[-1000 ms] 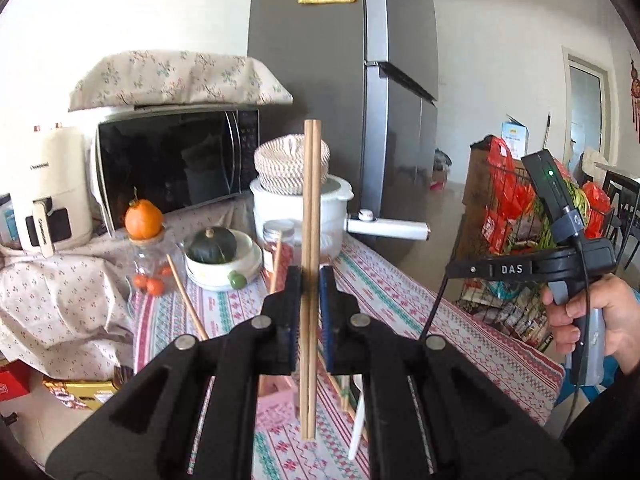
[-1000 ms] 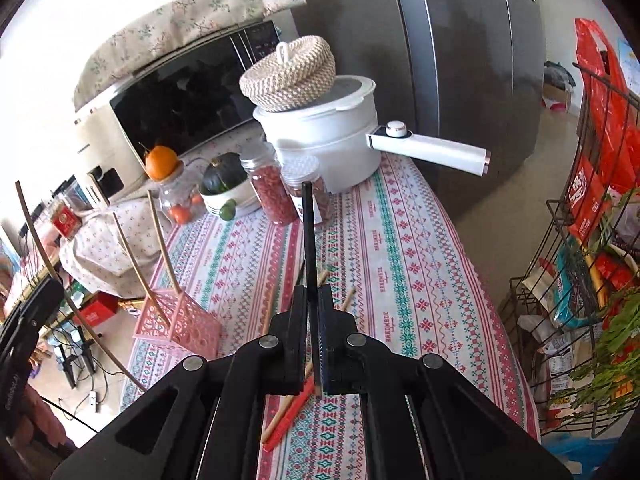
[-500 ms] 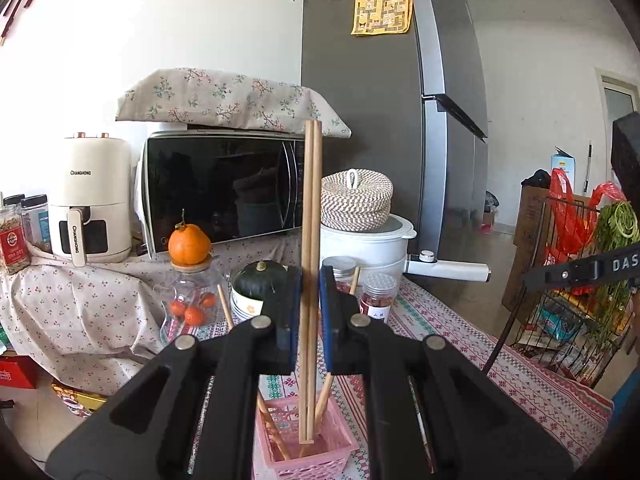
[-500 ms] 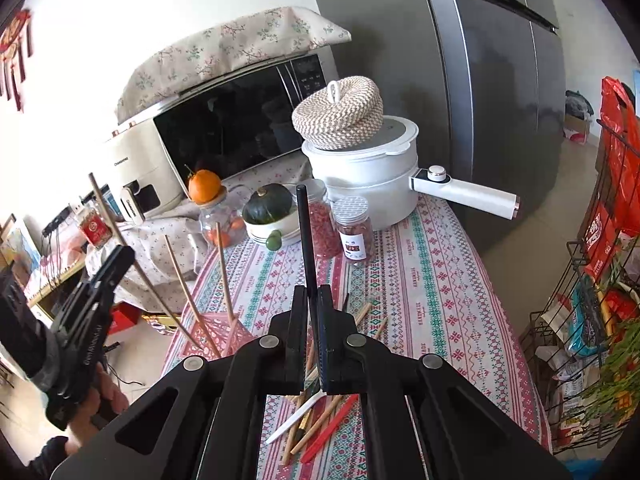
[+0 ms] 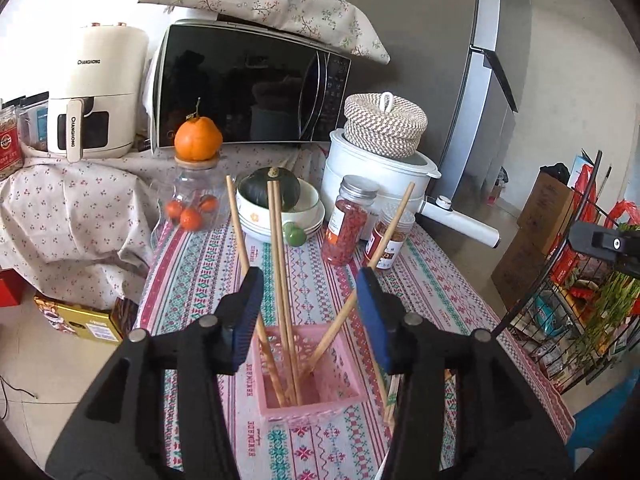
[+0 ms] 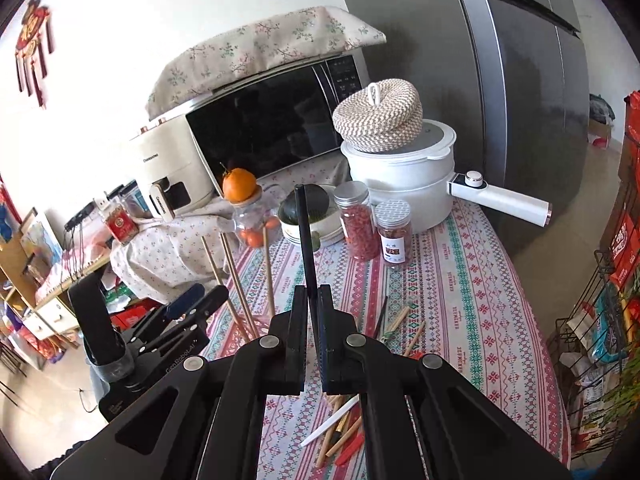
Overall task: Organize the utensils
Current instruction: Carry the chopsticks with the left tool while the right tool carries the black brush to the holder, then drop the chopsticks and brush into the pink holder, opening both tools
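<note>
A pink basket [image 5: 344, 390] stands on the patterned tablecloth and holds several wooden chopsticks [image 5: 278, 264] upright. My left gripper [image 5: 310, 312] is open and empty, its jaws wide on either side of the chopsticks just above the basket. It also shows in the right wrist view [image 6: 200, 300]. My right gripper [image 6: 313, 320] is shut on a black chopstick [image 6: 304, 236] that stands upright. Loose chopsticks [image 6: 340, 432], wooden, white and red, lie on the cloth below the right gripper.
At the back stand a microwave [image 5: 248, 88], an air fryer [image 5: 96, 92], a white pot [image 5: 376, 176] with a woven lid, two spice jars [image 5: 352, 220], a bowl with a squash [image 5: 276, 200] and a jar with an orange on top [image 5: 196, 184]. A wire rack [image 5: 580, 300] is at right.
My left gripper lowered its pair of wooden chopsticks into the pink basket and opened, letting them go. My right gripper still holds the black chopstick and has moved back and up.
</note>
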